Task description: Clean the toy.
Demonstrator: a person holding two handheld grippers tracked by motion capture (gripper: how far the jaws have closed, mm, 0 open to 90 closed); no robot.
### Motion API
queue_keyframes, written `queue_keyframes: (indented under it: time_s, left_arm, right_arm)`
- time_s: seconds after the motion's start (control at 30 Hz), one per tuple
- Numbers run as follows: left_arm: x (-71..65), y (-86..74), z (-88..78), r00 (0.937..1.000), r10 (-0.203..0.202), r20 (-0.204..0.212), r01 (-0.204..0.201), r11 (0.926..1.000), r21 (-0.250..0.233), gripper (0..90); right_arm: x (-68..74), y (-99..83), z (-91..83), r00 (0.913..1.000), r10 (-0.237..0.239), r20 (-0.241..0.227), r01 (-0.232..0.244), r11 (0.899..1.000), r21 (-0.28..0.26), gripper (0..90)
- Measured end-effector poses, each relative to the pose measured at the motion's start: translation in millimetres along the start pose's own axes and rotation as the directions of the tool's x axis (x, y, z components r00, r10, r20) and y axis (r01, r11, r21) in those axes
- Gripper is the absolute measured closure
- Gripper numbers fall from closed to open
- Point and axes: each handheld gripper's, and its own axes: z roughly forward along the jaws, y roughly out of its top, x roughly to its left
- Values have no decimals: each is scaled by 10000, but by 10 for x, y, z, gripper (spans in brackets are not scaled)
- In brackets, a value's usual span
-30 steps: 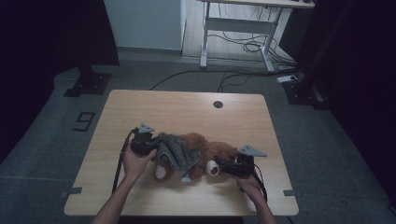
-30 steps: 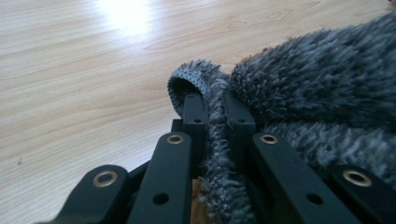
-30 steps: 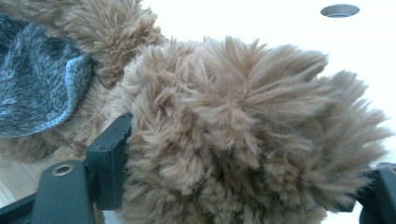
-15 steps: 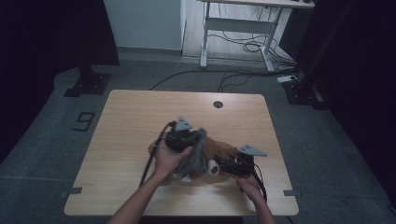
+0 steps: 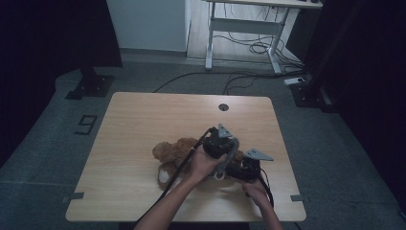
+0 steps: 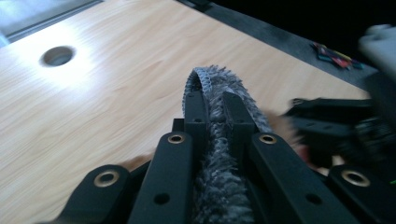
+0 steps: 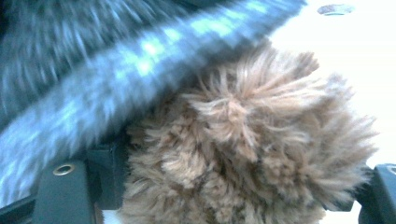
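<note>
So the brown teddy bear point(image 5: 174, 151) lies near the front edge of the table point(image 5: 143, 120), well in front of the cable hole point(image 5: 223, 107). The left gripper point(image 6: 212, 100) has its jaws pinched tight on a strip of grey fuzzy cloth point(image 6: 219, 140), just right of the bear. The right gripper point(image 5: 239, 170) holds a wide clump of brown fur point(image 7: 243, 154) between parted jaws. Both look light, floppy and stretchy, so I'd grab edges and limbs. Nothing else on the table crowds it; only the grippers' cables trail nearby.

matt wood-grain table point(image 5: 143, 124), shaggy brown plush toy point(image 7: 243, 154), fuzzy grey cloth point(image 6: 219, 140).
</note>
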Motion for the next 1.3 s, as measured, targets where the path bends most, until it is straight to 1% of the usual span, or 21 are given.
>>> queue_keyframes:
  time_s: [0.1,0.13,0.17,0.2,0.23,0.27,0.33,0.37,0.43,0.53,0.63,0.7,0.8,0.9,0.93,0.97,1.03,1.07,1.2,1.23,1.3]
  left_arm:
    - [191,-108,-186,9986,-399,-342,395,9991,-127,825]
    - [227,-132,-234,9981,-360,-497,355,9993,-122,825]
    - [273,-163,-296,9960,-236,-856,236,9997,-12,826]
    - [306,-187,-334,9914,-65,-1310,93,9997,208,827]
    - [383,-240,-382,9813,276,-1906,-148,9975,685,827]
    - [442,-285,-405,9788,220,-2037,-57,9968,803,827]
    - [640,-430,-504,9776,-299,-2083,500,9945,918,827]
    - [714,-491,-558,9736,-374,-2252,598,9938,936,827]
    - [847,-604,-665,9606,-334,-2760,645,9924,1045,827]
    - [1022,-756,-826,9476,-523,-3150,923,9892,1134,828]
    - [1200,-939,-992,9362,-920,-3392,1388,9835,1163,828]
    - [1262,-1035,-1052,9332,-1232,-3375,1692,9794,1106,828]
    - [1264,-1098,-1094,9324,-1208,-3408,1674,9797,1107,827]
    - [1269,-1067,-1148,9276,-1065,-3581,1564,9812,1133,827]
    - [1280,-1045,-1176,9267,-1203,-3561,1655,9812,992,826]
    - [1280,-1010,-1213,9285,-1398,-3439,1763,9813,773,827]
    - [1235,-911,-1269,9386,-1428,-3141,1639,9856,417,825]
    - [1166,-813,-1297,9483,-1408,-2844,1503,9886,117,824]
    - [823,-377,-1259,9771,-821,-1961,725,9958,-558,824]
    - [747,-286,-1229,9817,-672,-1783,563,9963,-655,824]
    - [476,16,-1066,9938,-275,-1082,170,9952,-967,824]
  right_arm:
    - [9,-2,-5,10000,-78,13,78,10000,3,225]
    - [9,-3,-5,10000,-64,11,65,10000,-9,225]
    - [6,-3,-5,10000,-66,7,66,10000,1,225]
    - [2,-2,-6,10000,-64,5,64,10000,15,225]
    - [-2,-2,-5,10000,-42,-5,42,10000,-12,225]
    - [-8,-2,-8,10000,-3,-31,3,10000,-4,225]
    - [-9,-4,-9,10000,3,-51,-3,10000,-15,225]
    - [-7,-3,-10,10000,-4,-49,4,10000,-10,225]
    - [-9,-3,-11,10000,-32,-71,32,10000,-11,225]
    - [-16,-5,-11,9999,-8,-122,8,10000,-33,225]
    - [-16,-6,-12,9999,-5,-123,4,10000,-36,225]
    - [-16,-6,-14,9999,-16,-120,16,10000,-22,225]
    - [-14,-7,-16,9999,25,-117,-25,10000,-4,226]
    - [-11,-10,-18,9999,29,-102,-29,10000,-12,226]
    - [-11,-10,-19,9999,39,-99,-39,10000,-8,226]
    - [-12,-11,-19,9999,44,-97,-44,10000,-12,226]
    - [-11,-8,-16,9999,103,-79,-103,9999,6,229]
    - [-4,-6,-13,9999,106,-61,-106,9999,0,230]
    - [53,0,-8,9999,-129,90,129,9999,-21,234]
    - [58,1,-10,9998,-171,114,171,9999,-13,234]
    - [59,0,-15,9997,-197,112,196,9998,18,234]
